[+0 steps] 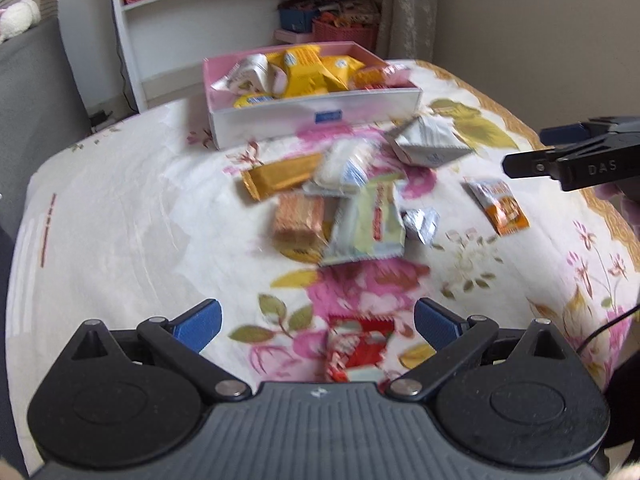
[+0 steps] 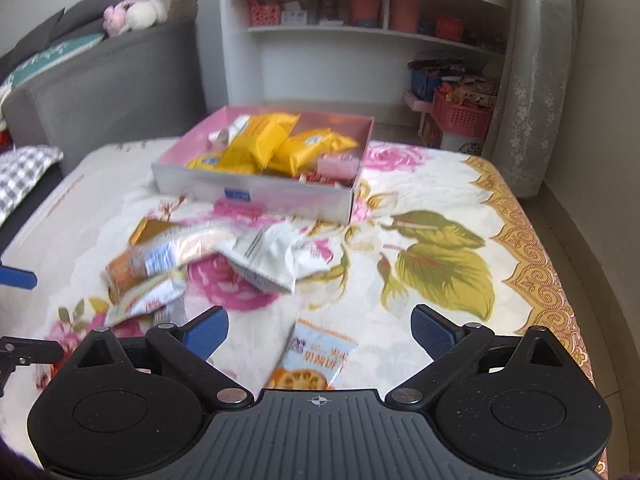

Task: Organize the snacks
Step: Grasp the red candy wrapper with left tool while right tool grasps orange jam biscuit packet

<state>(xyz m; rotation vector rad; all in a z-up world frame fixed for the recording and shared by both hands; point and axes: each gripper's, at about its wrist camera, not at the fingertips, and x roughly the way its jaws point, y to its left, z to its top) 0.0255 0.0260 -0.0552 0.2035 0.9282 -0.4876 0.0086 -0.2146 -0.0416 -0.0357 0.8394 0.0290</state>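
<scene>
Seen from the left wrist, the left gripper stands wide open at the bottom of the frame, its blue pads apart and gripping nothing. A red and white packet lies on the flowered cloth between the pads, touched by neither. In the middle of the frame loose snacks lie in a cluster: a gold bar, a brown biscuit pack, a pale green packet, a small silver sweet and a white pouch. An orange sachet lies apart to the right. At upper centre the pink and white box holds yellow packets. The right gripper reaches in from the right edge.

Seen from the right wrist, the right gripper is likewise spread wide and empty. A light blue biscuit packet lies on the flowered cloth between its pads, loose. The white pouch and the blurred cluster lie left of centre. The pink and white box sits above centre, with yellow packets inside. A blue pad of the left gripper shows at the left edge.
</scene>
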